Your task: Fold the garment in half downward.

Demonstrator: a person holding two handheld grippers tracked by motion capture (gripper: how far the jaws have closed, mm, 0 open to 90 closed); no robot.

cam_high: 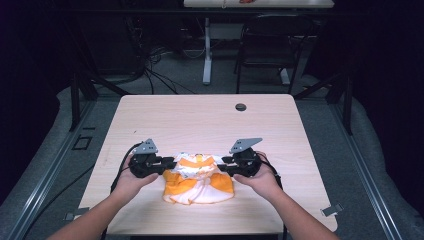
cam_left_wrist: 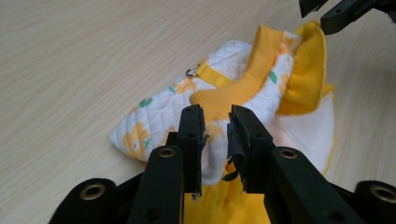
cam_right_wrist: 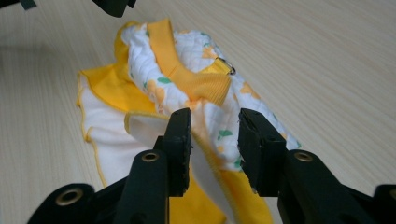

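**High view: both grippers at the ends of a small garment**

High view places my left gripper (cam_high: 170, 162) at one end of the folded garment (cam_high: 199, 181) and my right gripper (cam_high: 223, 164) at the opposite end, jaws pointing inward toward each other. The garment lies on the wooden table (cam_high: 200, 120), between my two sets of fingers.

Left gripper view: my jaws stand apart with a narrow gap. The quilted white, orange-printed fabric (cam_left_wrist: 159, 112) sits just ahead of and partly between the fingertips (cam_left_wrist: 191, 126). The pads appear clear of the cloth, though the view past the tips is poor, so light contact cannot be ruled out. The orange ribbed band (cam_left_wrist: 243, 84) runs away from my fingertips toward the far end, where the tip of my right gripper (cam_left_wrist: 338, 16) hangs near the yellow lining (cam_left_wrist: 308, 70).

Right gripper view: my jaws are parted wider. The garment's near end (cam_right_wrist: 210, 126) lies in the gap, not pinched by either finger (cam_right_wrist: 180, 135). A small metal ring (cam_right_wrist: 228, 67) sits beyond my fingertips, on the orange strap. My left gripper (cam_right_wrist: 114, 5) shows at the far end.
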